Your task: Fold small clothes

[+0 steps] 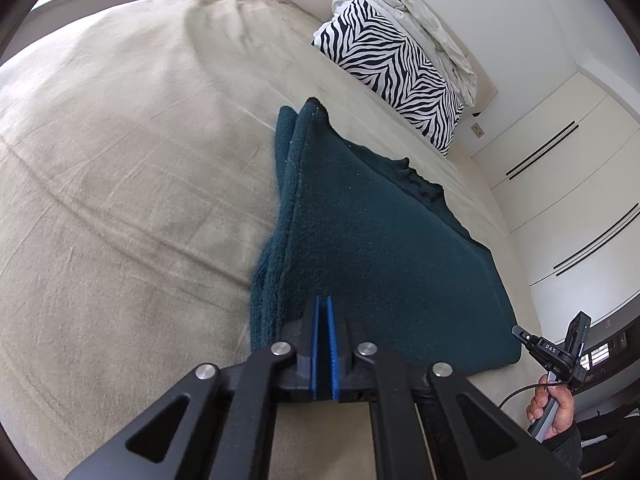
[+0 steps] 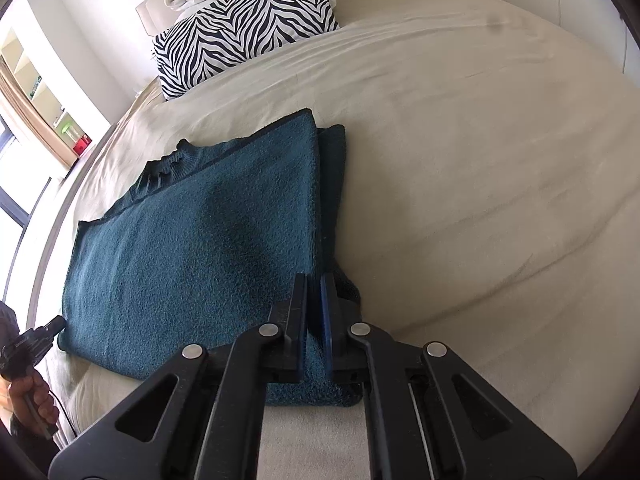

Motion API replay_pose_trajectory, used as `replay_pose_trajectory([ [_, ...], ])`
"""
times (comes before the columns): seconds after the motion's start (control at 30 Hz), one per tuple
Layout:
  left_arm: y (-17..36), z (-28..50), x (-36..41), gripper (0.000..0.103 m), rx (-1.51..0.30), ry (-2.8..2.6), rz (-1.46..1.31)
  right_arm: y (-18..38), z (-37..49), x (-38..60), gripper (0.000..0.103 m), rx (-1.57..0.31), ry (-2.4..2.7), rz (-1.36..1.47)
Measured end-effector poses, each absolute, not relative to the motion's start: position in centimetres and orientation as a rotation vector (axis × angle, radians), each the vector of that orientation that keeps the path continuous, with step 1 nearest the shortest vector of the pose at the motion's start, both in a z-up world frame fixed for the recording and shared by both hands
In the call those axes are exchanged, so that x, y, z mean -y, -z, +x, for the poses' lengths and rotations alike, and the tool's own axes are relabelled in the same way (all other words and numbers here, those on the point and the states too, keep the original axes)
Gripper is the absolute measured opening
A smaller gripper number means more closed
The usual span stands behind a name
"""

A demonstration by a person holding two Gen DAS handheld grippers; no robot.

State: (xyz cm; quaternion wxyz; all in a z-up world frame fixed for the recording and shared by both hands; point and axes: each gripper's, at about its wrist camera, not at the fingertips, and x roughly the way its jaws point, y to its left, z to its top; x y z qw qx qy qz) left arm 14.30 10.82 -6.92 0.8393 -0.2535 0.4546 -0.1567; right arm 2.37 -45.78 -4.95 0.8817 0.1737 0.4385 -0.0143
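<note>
- Our left gripper (image 1: pixel 324 304) has its blue pads pressed together on the near edge of the teal sweater (image 1: pixel 372 240).
- Our right gripper (image 2: pixel 314 284) is clamped on the sweater's other near corner.
- Ahead of both lie the beige bedspread (image 1: pixel 120 160) and a zebra-print pillow (image 2: pixel 244 32).
- "DAS" reads on the right tool.

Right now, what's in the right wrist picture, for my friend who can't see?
The right gripper is shut on the near edge of a folded teal sweater lying on a beige bedspread. A zebra-striped pillow sits at the head of the bed.
</note>
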Motion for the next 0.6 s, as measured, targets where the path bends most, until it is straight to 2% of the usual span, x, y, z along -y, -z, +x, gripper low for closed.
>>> replay_pose_trajectory([
  [0.1, 7.2, 14.3, -11.2, 0.001, -0.970, 0.328, -0.543, 4.4, 1.9, 45.8, 0.005, -0.905, 0.027, 0.360],
  [0.53, 7.3, 13.1, -12.3, 0.001, -0.966, 0.326, -0.545, 5.4, 0.0, 46.7, 0.005, -0.910, 0.020, 0.431],
  [0.57, 7.3, 13.0, -12.4, 0.002, -0.962, 0.337, -0.551, 5.6, -0.1, 46.8, 0.005, -0.910, 0.019, 0.436],
  [0.6, 7.2, 13.0, -12.3, 0.011, -0.963, 0.338, -0.548, 5.7, -0.2, 46.7, 0.005, -0.911, 0.019, 0.439],
])
